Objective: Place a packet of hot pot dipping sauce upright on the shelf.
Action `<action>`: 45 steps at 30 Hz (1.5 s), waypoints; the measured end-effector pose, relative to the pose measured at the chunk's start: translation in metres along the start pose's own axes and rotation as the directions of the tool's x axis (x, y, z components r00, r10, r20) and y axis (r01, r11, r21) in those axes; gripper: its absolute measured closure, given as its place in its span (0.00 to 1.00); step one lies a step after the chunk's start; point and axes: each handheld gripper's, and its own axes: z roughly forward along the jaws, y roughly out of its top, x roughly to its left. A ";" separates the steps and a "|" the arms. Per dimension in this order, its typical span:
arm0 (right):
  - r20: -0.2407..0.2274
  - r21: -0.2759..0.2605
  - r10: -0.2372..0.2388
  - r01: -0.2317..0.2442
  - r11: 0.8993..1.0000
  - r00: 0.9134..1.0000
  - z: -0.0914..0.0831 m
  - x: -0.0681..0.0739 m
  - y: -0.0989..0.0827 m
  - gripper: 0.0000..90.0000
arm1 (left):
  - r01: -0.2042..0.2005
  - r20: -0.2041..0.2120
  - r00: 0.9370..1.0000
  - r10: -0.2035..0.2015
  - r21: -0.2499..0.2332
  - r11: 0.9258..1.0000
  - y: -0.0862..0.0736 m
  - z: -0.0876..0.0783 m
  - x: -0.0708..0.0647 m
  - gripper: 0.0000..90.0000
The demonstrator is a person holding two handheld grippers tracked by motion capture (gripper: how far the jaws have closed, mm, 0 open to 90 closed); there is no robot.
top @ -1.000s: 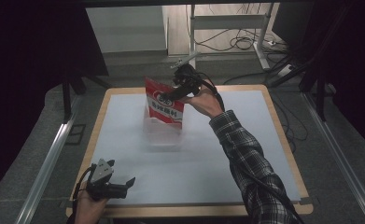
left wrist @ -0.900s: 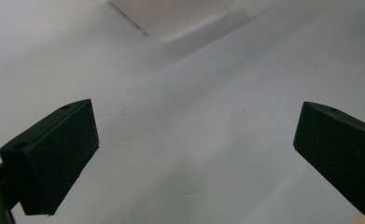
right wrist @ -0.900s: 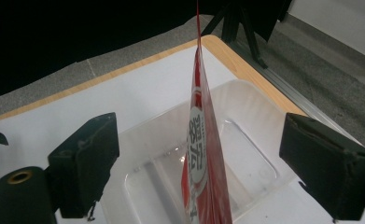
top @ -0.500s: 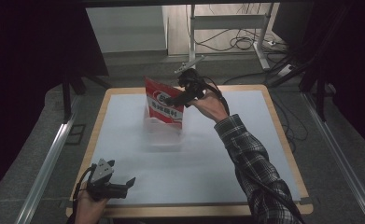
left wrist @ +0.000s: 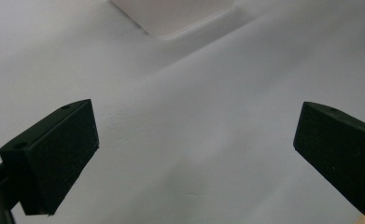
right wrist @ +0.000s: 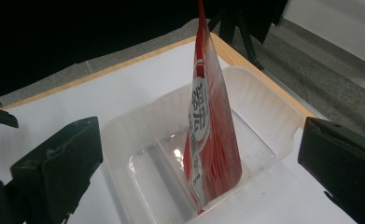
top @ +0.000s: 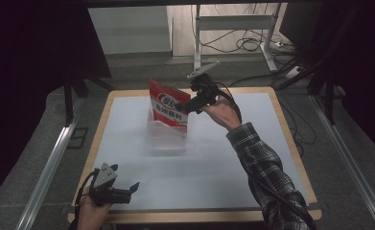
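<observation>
A red and white pouch (top: 167, 107) stands upright, edge-on (right wrist: 211, 126), inside a clear plastic tub (top: 168, 140) at the back middle of the white table. My right gripper (top: 184, 106) hovers open just right of the pouch's upper part, and nothing sits between its jaws (right wrist: 201, 140). The tub's rim (right wrist: 138, 115) lies below and ahead of them. Resting open on the table's front left corner, my left gripper (top: 130, 190) holds nothing (left wrist: 196, 135). A corner of the tub (left wrist: 175, 16) shows far ahead of it.
The white sheet (top: 214, 163) covers a wooden table top whose edge (top: 199, 215) runs along the front. A metal stand with cables (top: 233, 28) is on the floor behind. Rails (top: 46, 167) flank the table.
My right hand has drawn slightly to the right, away from the pouch, which stays upright in the tub. The left gripper has not moved.
</observation>
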 end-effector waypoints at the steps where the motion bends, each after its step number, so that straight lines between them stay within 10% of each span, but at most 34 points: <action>1: 0.003 -0.002 -0.002 0.002 1.000 1.000 -0.001 0.000 -0.001 0.00 | -0.001 0.000 1.000 0.001 0.000 1.000 0.000 0.000 0.000 0.00; 45: 0.057 -0.059 0.012 -0.008 0.998 0.998 -0.050 0.020 -0.074 0.00 | -0.019 -0.004 1.000 0.019 0.000 1.000 0.000 0.001 -0.003 0.00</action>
